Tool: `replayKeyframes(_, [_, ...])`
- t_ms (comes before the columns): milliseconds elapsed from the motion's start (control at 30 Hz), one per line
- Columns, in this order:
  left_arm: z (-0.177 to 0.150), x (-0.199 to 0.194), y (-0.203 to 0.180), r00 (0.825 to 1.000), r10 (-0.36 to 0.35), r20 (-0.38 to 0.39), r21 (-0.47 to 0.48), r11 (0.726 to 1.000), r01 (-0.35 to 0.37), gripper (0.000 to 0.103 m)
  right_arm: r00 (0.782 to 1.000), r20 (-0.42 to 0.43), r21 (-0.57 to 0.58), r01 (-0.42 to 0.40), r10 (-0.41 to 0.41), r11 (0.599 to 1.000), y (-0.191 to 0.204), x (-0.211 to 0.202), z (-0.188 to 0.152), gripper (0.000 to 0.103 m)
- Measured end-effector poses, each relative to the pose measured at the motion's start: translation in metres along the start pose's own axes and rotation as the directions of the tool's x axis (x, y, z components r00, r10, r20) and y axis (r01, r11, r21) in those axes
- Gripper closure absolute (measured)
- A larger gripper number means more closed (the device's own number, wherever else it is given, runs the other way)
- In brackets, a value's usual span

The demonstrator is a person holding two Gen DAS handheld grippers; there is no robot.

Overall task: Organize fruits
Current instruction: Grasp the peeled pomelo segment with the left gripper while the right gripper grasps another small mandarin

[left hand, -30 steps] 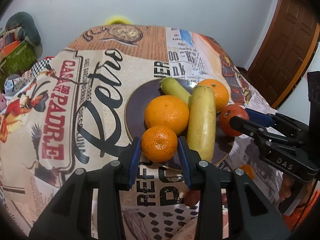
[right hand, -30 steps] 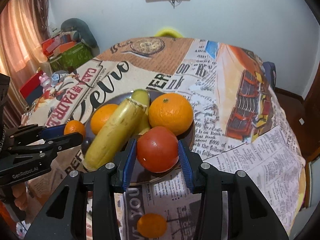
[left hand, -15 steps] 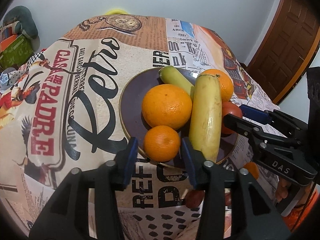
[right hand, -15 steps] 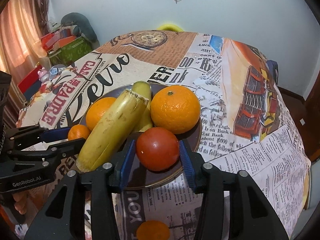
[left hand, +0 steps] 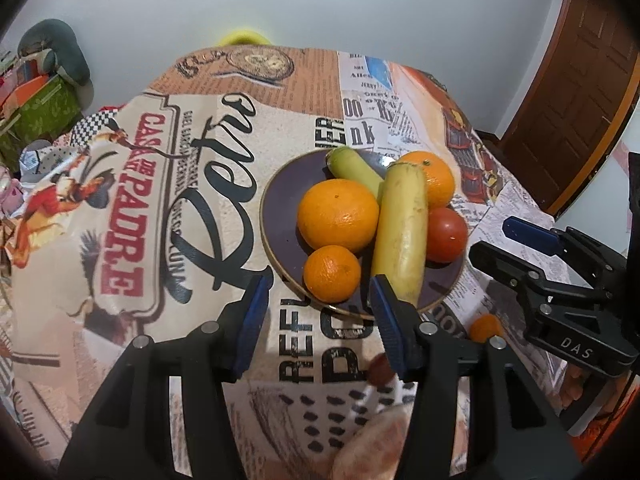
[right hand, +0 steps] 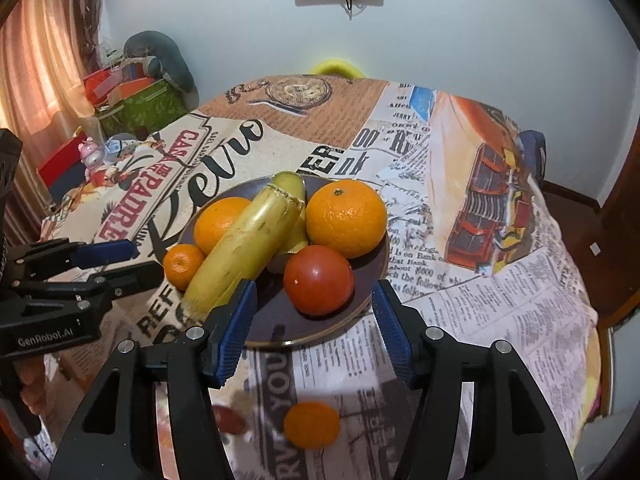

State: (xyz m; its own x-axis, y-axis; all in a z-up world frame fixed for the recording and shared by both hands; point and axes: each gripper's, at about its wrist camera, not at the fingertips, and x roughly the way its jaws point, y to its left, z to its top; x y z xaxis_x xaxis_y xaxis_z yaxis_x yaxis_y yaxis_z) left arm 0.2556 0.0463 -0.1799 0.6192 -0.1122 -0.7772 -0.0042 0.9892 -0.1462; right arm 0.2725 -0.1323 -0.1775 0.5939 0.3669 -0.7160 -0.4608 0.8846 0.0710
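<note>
Your left gripper (left hand: pixel 320 308) and right gripper (right hand: pixel 312 312) are spread, empty. Most fruit's on the plate (right hand: pixel 320 332); a small orange (right hand: pixel 311 425) is left near the desk's front edge.

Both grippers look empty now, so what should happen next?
Probably lower the right gripper toward the small orange lying on the tablecloth just below it. It is off the plate, where the other fruit sits, and both grippers are open.

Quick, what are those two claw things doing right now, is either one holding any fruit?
Left gripper: open, holding nothing; the small mandarin sits free on the plate.
Right gripper: open, holding nothing; the tomato rests on the plate.
</note>
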Motion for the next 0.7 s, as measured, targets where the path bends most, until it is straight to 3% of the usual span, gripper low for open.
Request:
replayKeyframes(400, [-0.024, -0.049, -0.015, 1.000, 0.021, 0.022, 0.049, 0.999, -0.022, 0.047, 0.998, 0.059, 0.001, 0.023, -0.023, 1.000, 0.006, -0.055, -0.013, 0.046])
replayKeyframes(700, [-0.058, -0.047, -0.027, 0.999, -0.002, -0.053, 0.093, 0.996, 0.007, 0.044, 0.997, 0.059, 0.003, 0.042, -0.042, 0.999, 0.005, -0.077, -0.030, 0.042])
